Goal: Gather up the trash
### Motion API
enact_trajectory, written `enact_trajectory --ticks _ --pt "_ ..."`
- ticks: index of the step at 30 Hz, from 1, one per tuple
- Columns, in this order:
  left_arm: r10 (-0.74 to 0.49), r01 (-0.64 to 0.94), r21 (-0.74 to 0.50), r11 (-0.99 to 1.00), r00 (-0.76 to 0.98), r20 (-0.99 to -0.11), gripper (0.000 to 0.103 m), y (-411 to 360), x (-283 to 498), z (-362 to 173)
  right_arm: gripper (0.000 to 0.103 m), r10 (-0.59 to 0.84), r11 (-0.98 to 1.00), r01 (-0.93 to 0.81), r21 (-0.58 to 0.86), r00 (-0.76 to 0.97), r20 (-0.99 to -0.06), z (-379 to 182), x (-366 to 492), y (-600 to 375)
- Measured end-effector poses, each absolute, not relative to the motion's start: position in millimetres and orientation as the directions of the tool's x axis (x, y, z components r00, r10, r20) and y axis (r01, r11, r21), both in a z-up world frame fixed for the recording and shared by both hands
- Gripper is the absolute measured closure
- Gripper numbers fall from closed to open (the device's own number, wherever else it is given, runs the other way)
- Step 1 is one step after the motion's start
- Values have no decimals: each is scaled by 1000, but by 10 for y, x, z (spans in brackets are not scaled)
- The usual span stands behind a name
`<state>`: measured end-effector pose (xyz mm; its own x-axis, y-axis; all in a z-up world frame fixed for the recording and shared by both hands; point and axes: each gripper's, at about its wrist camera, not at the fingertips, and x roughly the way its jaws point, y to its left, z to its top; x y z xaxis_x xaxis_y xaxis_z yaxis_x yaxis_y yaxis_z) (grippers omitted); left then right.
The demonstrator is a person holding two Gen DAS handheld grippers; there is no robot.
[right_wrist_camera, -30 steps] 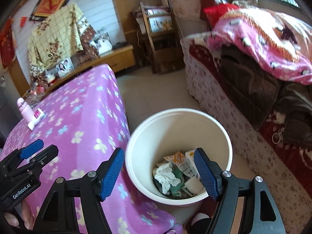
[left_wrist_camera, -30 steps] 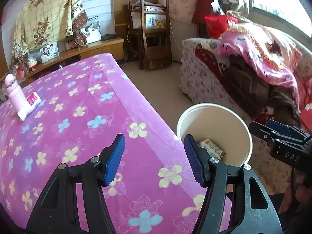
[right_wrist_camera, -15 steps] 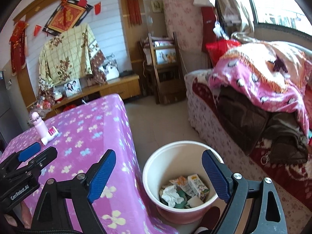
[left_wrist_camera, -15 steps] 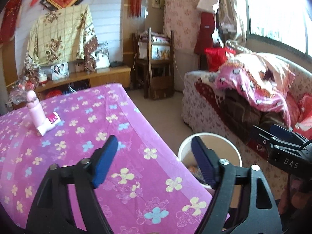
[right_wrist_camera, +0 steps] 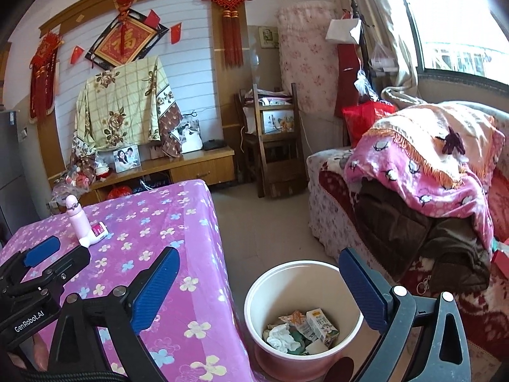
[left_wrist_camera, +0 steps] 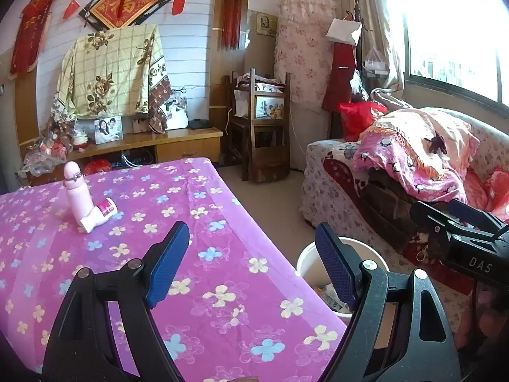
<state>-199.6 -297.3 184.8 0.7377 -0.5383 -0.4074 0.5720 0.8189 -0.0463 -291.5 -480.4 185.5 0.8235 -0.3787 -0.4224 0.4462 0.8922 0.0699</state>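
Right wrist view, right gripper [right_wrist_camera: 259, 281] jaws opening, empty, above trash-filled bucket [right_wrist_camera: 254, 289], left gripper [left_wrist_camera: 251, 264] jaws wide, empty, over table [left_wrist_camera: 95, 254].

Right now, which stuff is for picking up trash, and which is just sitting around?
For the job:
- white bin on the floor
- trash in it: milk carton, crumpled tissue

Just sitting around:
- pink bottle on the table
- small tube beside it
- framed photo
- wooden chair
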Motion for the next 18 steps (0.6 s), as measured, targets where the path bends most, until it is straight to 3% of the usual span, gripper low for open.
enact_trajectory --ticks 18 --pt "-535 562 -59 825 743 -401 22 -2896 -2006 1884 3 -359 903 424 75 838 -410 1913 -2944 -4697"
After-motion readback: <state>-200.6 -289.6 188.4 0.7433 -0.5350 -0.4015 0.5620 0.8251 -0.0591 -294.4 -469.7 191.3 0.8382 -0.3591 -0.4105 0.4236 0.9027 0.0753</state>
